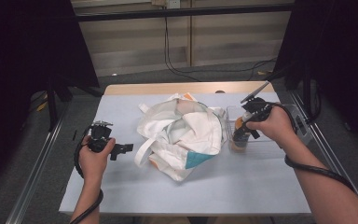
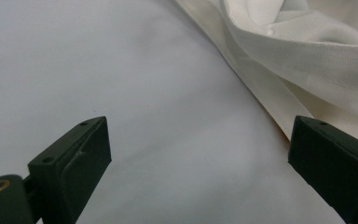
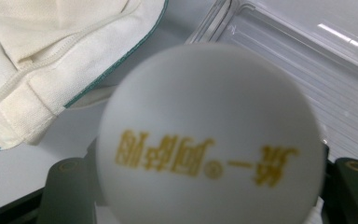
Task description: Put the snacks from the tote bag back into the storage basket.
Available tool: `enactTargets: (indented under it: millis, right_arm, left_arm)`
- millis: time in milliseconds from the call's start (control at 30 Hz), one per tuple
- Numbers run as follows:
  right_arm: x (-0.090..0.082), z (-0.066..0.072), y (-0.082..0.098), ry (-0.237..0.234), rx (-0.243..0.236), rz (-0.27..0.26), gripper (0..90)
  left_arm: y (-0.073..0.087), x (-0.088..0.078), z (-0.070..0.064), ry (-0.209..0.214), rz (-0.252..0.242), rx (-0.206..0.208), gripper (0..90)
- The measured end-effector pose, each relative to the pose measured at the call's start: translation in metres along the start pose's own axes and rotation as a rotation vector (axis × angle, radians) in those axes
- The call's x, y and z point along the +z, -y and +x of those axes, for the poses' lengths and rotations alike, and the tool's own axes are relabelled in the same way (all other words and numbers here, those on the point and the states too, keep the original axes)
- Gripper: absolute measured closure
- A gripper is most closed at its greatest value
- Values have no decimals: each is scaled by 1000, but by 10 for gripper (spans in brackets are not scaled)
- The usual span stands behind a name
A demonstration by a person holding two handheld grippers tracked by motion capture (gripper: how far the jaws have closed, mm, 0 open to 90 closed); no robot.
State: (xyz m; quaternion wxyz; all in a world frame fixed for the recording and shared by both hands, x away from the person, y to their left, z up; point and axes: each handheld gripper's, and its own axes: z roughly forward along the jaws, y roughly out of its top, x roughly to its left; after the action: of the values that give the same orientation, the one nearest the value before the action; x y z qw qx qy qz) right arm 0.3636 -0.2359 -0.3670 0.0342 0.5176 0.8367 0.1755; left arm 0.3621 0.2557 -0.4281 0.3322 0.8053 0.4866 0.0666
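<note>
Right gripper view: a white cap (image 3: 209,140) with gold lettering is clamped between the jaws at lower centre, probably the top of the orange bottle (image 1: 239,136) held by the right gripper (image 1: 242,128) in the clear bin (image 1: 228,114). It should be lifted straight, kept level, clear of the wall. Farther left, the left gripper (image 1: 123,148) is held open beside the cloth bag (image 1: 182,135).

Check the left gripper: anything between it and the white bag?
Nothing visible. The left gripper has its jaws open and empty, facing the white bag across bare tablecloth. A fold of the bag lies close by one jaw.
</note>
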Motion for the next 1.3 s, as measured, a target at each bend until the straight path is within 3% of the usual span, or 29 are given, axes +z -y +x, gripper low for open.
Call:
enactTargets:
  millis: [33, 133, 533, 933, 1300]
  right_arm:
    - [0, 1, 1, 0, 8, 2, 304]
    - [1, 0, 4, -4, 6, -15, 303]
    - [2, 2, 4, 0, 8, -41, 296]
    - [-5, -1, 12, 11, 5, -89, 195]
    - [-8, -6, 24, 6, 7, -111, 172]
  left_arm:
    - [0, 1, -1, -2, -15, -12, 57]
    - [-1, 0, -1, 8, 2, 3, 57]
    - [-1, 1, -1, 5, -3, -2, 57]
    - [-2, 2, -1, 6, 1, 3, 57]
    - [-3, 3, 0, 10, 2, -2, 59]
